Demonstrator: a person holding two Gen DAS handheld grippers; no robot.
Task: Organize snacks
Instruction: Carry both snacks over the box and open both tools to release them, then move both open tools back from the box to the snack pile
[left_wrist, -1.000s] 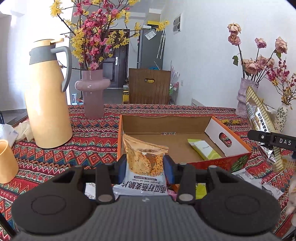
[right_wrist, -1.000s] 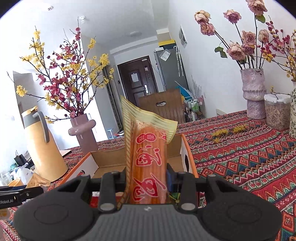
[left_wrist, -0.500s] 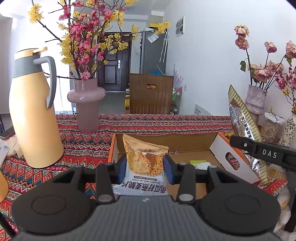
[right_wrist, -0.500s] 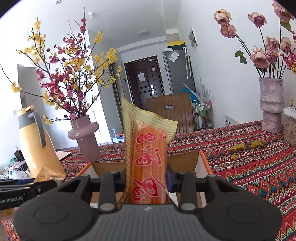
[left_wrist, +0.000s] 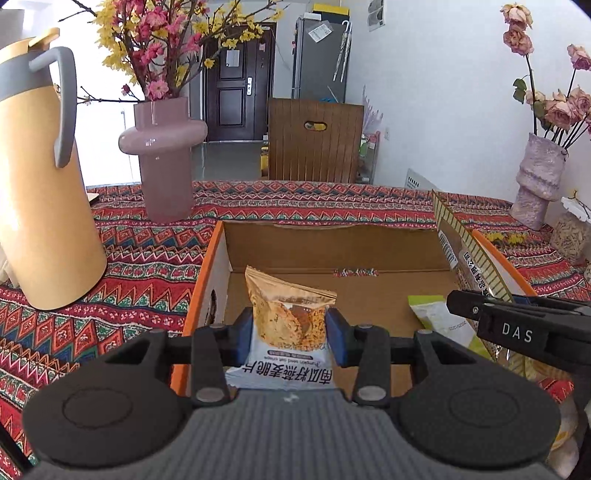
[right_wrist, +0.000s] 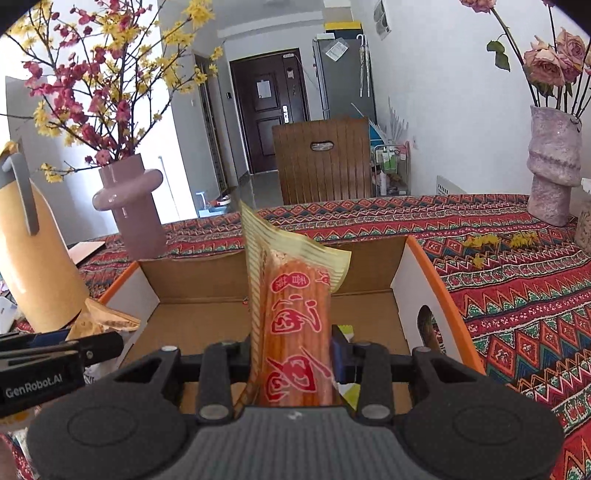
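Observation:
My left gripper (left_wrist: 290, 328) is shut on a pumpkin-seed crisp packet (left_wrist: 290, 325) and holds it over the near left part of the open cardboard box (left_wrist: 332, 251). My right gripper (right_wrist: 293, 350) is shut on a long orange sausage snack pack (right_wrist: 293, 325), upright above the box (right_wrist: 207, 280). A green-white snack packet (left_wrist: 439, 321) lies on the box floor at the right. The right gripper also shows in the left wrist view (left_wrist: 517, 328), and the left gripper in the right wrist view (right_wrist: 55, 362).
A yellow thermos jug (left_wrist: 33, 177) and a pink vase with blossoms (left_wrist: 162, 155) stand left of the box. A textured vase with roses (left_wrist: 539, 181) and a jar (left_wrist: 570, 236) stand at the right. A patterned cloth (right_wrist: 517, 295) covers the table. A wooden chair (left_wrist: 314, 144) is behind.
Both grippers have moved forward and over the box with their packets still held. The box now fills the lower middle of both views.

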